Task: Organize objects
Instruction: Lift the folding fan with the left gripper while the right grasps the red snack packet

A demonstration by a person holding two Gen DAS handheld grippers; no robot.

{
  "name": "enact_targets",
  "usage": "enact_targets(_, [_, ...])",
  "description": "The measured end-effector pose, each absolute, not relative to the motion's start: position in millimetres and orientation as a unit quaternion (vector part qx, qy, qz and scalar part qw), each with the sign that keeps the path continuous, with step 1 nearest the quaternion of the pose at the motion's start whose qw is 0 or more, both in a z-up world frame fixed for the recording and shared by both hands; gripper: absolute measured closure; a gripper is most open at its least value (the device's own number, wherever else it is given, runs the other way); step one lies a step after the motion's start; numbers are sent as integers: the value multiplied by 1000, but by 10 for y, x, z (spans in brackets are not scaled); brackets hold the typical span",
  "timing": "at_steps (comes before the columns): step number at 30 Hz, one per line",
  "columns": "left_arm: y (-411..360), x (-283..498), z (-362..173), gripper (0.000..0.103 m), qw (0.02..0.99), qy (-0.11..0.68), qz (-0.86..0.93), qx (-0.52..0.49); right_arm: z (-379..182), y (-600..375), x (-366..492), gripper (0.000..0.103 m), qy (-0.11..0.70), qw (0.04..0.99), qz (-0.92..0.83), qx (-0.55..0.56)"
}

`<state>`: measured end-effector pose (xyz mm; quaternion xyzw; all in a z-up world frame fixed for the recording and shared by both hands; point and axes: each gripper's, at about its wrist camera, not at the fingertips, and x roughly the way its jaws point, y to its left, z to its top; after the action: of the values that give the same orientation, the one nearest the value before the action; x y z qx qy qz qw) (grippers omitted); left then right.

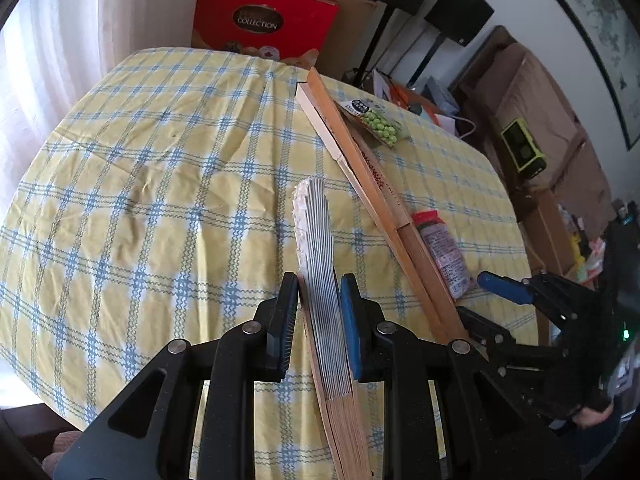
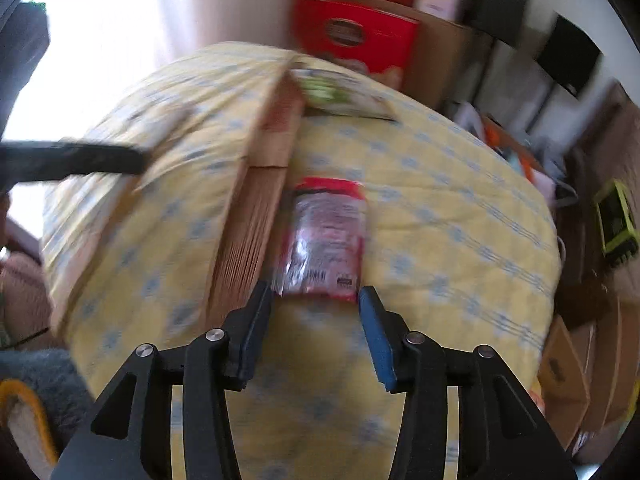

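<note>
Left tool (image 1: 319, 292) clamps a folded fan (image 1: 316, 264) over the checked counter (image 1: 160, 184) — right tool (image 1: 480, 296) beside a long wooden box (image 1: 360, 156)

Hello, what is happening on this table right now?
A person is tidying a table with yellow checked cloth, using tongs in each hand. The left tongs are shut on a folded paper fan. The right tongs are open and point at a red snack packet, not gripping it. A long wooden box lies beside the packet, and a bag of green peas lies at its far end.
</note>
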<state>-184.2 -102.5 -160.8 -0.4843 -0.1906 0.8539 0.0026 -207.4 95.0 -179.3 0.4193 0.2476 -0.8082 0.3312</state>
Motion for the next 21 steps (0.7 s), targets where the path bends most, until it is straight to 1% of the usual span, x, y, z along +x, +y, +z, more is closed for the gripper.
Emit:
enact_targets(1, [-1027,-1846,-1613,83,2,-189,854,-485,-1793,939,-2070,56,252,328,-810,416])
enact_targets(3, [-1030,-1842,-1621,83,1,-190,853,-486,-1792,958,-2147,49,248,312,-818,416])
enact_targets(4, [-1026,-1846,-1627,83,1,-189,853,-486,-1784,986,-2217,44,237,301,-824,417])
enact_targets(5, [-1018,-1851,-1638,83,1,-189,853,-487,-1778,999,-2263,42,227,295,-829,418])
enact_targets(8, [-992,-1842,-1685,83,-1,-191,852,-487,-1778,1018,-2462,41,180,281,-839,429])
enact_targets(12, [-906,-1817,-1743,83,-10,-174,858,-483,-1792,913,-2538,41,176,265,-840,439])
enact_targets(15, [-841,-1814,-1729,82,-15,-153,862,-483,-1761,878,-2557,41,149,274,-839,446])
enact_targets(18, [-792,-1816,-1739,81,-18,-140,864,-483,-1786,859,-2663,37,116,272,-834,466])
enact_targets(21, [-774,-1810,-1745,80,-20,-135,866,-482,-1799,829,-2763,35,111,242,-842,470])
